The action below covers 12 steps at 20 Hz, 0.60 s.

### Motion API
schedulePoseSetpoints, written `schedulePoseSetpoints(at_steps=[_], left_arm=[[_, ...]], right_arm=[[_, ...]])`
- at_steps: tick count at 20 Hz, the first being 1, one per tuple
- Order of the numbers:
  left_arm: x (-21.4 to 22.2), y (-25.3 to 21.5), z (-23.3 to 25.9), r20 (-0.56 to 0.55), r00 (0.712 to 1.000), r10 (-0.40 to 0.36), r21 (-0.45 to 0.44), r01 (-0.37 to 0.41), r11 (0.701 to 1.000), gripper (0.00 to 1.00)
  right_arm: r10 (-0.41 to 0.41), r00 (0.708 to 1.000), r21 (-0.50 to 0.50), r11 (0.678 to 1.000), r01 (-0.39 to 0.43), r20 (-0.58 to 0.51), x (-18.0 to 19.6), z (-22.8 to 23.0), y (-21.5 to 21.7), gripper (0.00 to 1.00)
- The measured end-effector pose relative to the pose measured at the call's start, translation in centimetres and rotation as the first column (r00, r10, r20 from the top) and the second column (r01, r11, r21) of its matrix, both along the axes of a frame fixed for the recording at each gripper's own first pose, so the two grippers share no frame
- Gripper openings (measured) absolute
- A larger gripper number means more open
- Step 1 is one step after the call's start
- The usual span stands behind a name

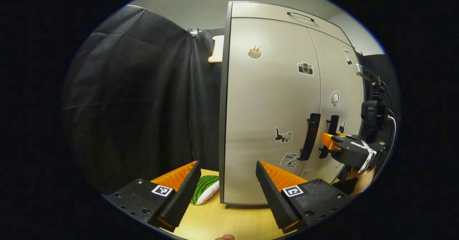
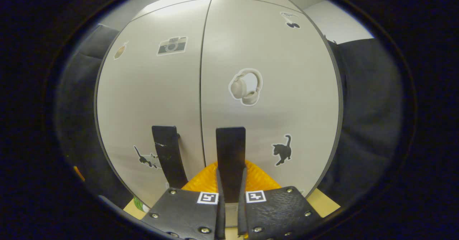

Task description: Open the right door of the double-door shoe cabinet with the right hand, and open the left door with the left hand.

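Standing on the bench (image 1: 229, 218), the shoe cabinet (image 1: 272, 100) has both doors closed. Its right door handle (image 2: 230, 157) sits pinched between the right tool (image 2: 229, 186) fingers, while the left tool (image 1: 227, 182) gapes wide near the cabinet's left corner, holding nothing.

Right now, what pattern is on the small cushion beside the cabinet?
Green watermelon-rind stripes with a white-pink edge on the cushion; clearest in the left gripper view.

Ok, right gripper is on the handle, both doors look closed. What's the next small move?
Probably pull the right gripper straight back: its fingers clamp the right door handle, and the right door still sits flush. The left gripper waits open.
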<state>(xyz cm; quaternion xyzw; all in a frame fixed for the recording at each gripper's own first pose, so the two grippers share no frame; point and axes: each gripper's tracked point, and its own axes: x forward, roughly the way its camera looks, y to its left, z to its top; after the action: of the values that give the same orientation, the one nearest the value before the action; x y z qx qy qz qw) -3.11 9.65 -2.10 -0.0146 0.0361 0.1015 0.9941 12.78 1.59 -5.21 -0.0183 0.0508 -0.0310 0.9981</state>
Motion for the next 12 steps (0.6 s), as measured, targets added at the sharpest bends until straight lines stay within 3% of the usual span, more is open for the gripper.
schedulePoseSetpoints(at_steps=[7, 8, 9, 12], left_arm=[[-1.4, -1.4, -0.6, -0.004, 1.0, -0.024, -0.009, 0.024, 1.0, 0.96], [-1.4, -1.7, -0.7, -0.008, 0.999, -0.034, -0.012, 0.034, 0.999, 1.0], [-1.5, -2.1, -0.8, -0.011, 0.999, -0.044, -0.015, 0.043, 0.999, 0.96], [-2.4, -3.5, -1.2, -0.014, 0.998, -0.066, -0.017, 0.066, 0.998, 0.96]], right_arm=[[0.127, 0.992, 0.003, 0.992, -0.127, -0.006, -2.2, 0.2, -0.3, 0.13], [0.146, 0.989, 0.01, 0.989, -0.146, -0.009, -2.8, 0.2, -0.4, 0.14], [0.162, 0.987, 0.015, 0.987, -0.161, -0.009, -3.2, 0.3, -0.5, 0.13], [0.202, 0.979, 0.017, 0.979, -0.201, -0.016, -3.7, 0.4, -0.8, 0.14]])
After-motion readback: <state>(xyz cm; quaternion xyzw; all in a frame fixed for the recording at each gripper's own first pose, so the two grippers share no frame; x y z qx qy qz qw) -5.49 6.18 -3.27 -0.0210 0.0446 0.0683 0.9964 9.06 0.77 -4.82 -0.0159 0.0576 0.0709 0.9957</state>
